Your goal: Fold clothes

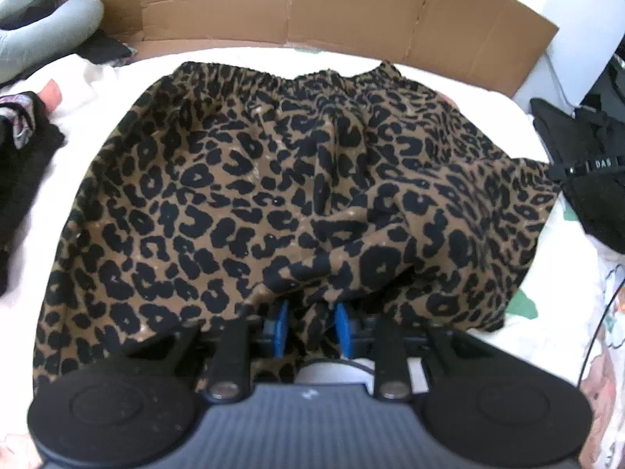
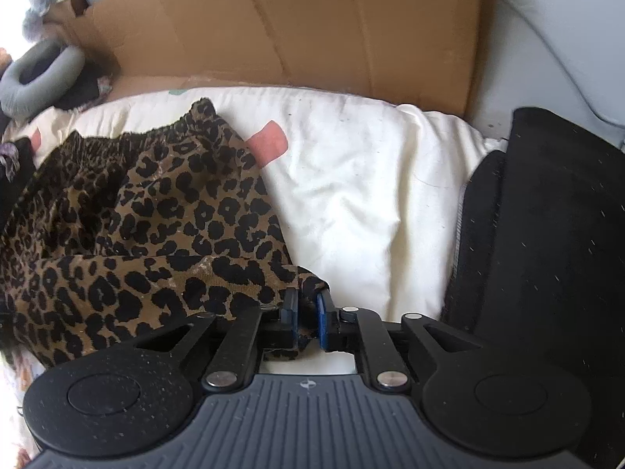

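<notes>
The leopard skirt point(image 1: 297, 195) lies spread on the white bed point(image 1: 101, 90), its elastic waistband at the far side by the cardboard point(image 1: 273, 4) and its near hem bunched up against my tongs. My left tongs point(image 1: 310, 326) have a pinch of that hem between the blue pads point(image 1: 281, 324), but the gap looks loose; I cannot tell whether they truly bite. My right tongs point(image 2: 308, 320) sit at the skirt's point(image 2: 156, 226) right corner, a thin tongue of cloth between nearly closed pads point(image 2: 322, 320), and again I cannot tell whether they clamp it.

The main risk, I judge, is slippage: if either grip is only on a wrinkle, lifting the hem toward the waistband will drop one corner and the fold will go skewed. Uneven pull between my hands would twist the cloth, which is already rumpled along the middle. I could also catch only the top layer, so the lower one stays behind. To the right, the black garment point(image 2: 547, 254) lies close to the skirt's edge and might get dragged along; dark clothes point(image 1: 23, 179) crowd the left side too.
</notes>
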A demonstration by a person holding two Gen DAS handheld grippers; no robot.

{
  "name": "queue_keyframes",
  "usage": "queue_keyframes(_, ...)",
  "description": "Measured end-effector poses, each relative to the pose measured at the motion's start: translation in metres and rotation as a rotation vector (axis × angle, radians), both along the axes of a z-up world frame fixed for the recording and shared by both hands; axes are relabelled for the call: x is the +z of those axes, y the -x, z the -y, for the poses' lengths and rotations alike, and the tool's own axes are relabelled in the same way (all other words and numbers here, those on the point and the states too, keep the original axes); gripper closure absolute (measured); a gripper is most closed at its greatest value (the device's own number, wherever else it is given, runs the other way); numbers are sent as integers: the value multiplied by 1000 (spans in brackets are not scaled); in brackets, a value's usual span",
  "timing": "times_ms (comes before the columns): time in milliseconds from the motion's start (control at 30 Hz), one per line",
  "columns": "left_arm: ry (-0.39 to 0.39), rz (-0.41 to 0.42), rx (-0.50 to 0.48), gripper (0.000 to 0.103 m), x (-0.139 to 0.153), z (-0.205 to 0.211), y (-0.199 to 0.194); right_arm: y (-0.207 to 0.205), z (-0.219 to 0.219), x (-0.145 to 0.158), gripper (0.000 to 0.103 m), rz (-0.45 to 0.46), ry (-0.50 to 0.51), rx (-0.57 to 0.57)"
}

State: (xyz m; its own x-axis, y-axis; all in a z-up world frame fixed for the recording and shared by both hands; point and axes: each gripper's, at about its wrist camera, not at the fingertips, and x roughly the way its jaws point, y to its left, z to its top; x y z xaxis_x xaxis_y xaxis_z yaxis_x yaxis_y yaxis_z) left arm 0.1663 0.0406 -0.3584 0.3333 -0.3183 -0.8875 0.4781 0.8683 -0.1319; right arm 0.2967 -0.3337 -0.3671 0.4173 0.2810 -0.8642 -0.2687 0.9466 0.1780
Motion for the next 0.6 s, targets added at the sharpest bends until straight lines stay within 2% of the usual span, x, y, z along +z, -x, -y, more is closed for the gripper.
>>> queue_keyframes(167,6,37,-22,74,22,-4,18,14,15,12,90,3,-27,-28)
queue_keyframes(400,141,-15,-61,75,34,5,31,22,39,18,90,25,-62,-103)
queue_keyframes(533,223,-54,-119,75,33,19,38,20,48,16,90,39,-97,-137)
queue_keyframes(600,232,-74,-146,74,26,28,41,18,48,13,90,29,-107,-143)
